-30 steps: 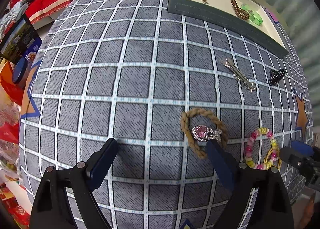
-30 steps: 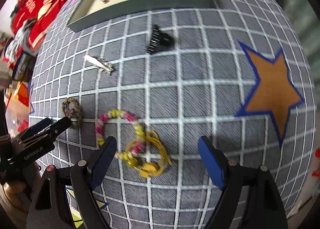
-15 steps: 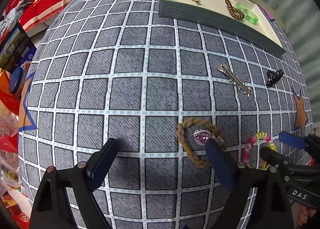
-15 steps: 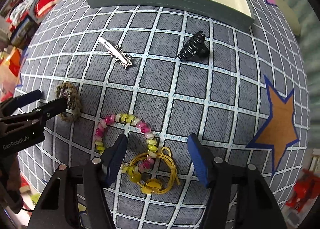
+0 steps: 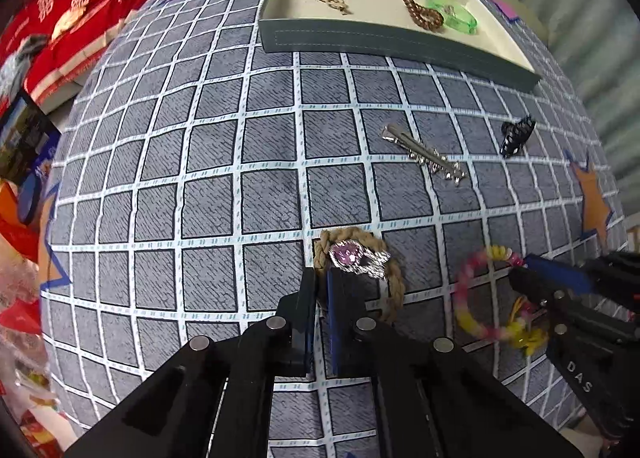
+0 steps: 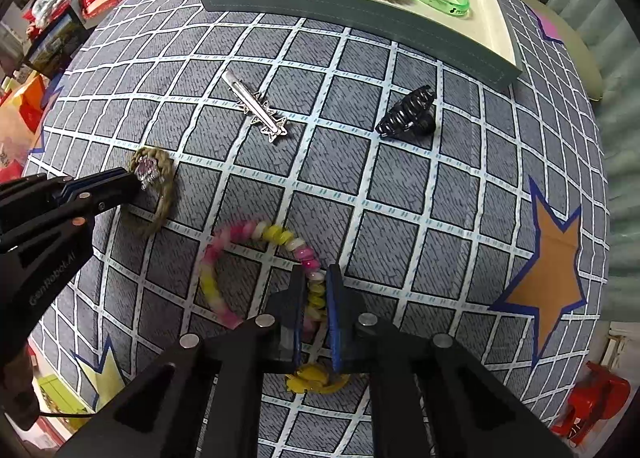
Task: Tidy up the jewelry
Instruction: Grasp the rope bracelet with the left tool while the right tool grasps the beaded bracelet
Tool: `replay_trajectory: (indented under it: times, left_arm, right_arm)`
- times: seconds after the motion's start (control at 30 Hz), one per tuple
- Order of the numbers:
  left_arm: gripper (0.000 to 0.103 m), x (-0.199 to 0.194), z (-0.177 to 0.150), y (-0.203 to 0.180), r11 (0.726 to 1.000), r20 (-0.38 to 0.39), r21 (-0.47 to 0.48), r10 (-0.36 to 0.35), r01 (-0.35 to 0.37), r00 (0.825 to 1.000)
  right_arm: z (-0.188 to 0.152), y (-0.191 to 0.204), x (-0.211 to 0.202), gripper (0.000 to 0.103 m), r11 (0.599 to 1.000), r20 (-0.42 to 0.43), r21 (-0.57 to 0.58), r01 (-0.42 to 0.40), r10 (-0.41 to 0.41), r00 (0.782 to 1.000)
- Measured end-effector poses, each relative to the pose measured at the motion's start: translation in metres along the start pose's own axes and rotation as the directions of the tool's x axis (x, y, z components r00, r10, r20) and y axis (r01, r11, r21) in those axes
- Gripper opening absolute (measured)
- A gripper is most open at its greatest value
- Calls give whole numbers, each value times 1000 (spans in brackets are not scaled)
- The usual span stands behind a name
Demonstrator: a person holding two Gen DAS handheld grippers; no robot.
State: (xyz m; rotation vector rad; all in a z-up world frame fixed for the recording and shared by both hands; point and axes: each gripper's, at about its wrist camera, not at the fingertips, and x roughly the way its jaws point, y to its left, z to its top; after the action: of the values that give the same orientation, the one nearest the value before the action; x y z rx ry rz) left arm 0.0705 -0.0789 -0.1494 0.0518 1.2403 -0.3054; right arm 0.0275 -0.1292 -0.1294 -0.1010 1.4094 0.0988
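Three pcs in tray [image 6: 360, 18], upper frame. Loose on cloth, centre: star clip [image 6: 256, 108], black claw clip [image 6: 408, 114]. Left gripper [image 5: 322, 278] pinches braided band w/ pink gem [image 5: 352, 256]; right gripper [image 6: 314, 282] pinches bead bracelet [image 6: 260, 232], lower centre; yellow cord [image 6: 316, 376] tangled on. Approx. halfway, I judge.

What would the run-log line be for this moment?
left tool: shut on braided bracelet | right tool: shut on beaded bracelet | on cloth: hair clip, claw clip | tray: three items

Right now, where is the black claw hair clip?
The black claw hair clip lies on the grid cloth near the gray tray, right of the silver star barrette.
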Motion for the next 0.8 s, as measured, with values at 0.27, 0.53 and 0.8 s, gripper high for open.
replay_trajectory:
  times: [0.27,0.53,0.8]
  left_arm:
    - [15,-12,7,2,993,28,-89,-70,72,997]
    - [15,-38,16,12,989,53,-118,-79,85,995]
    - [15,-79,9,49,987,83,-122,-91,101,992]
  right_arm:
    - [10,-35,-24,10,993,36,93,-70,67,997]
    - [18,-61,-41,10,986,97,123,-111,99,990]
    - [27,-88,-54,10,977,136,153,-149,129,982]
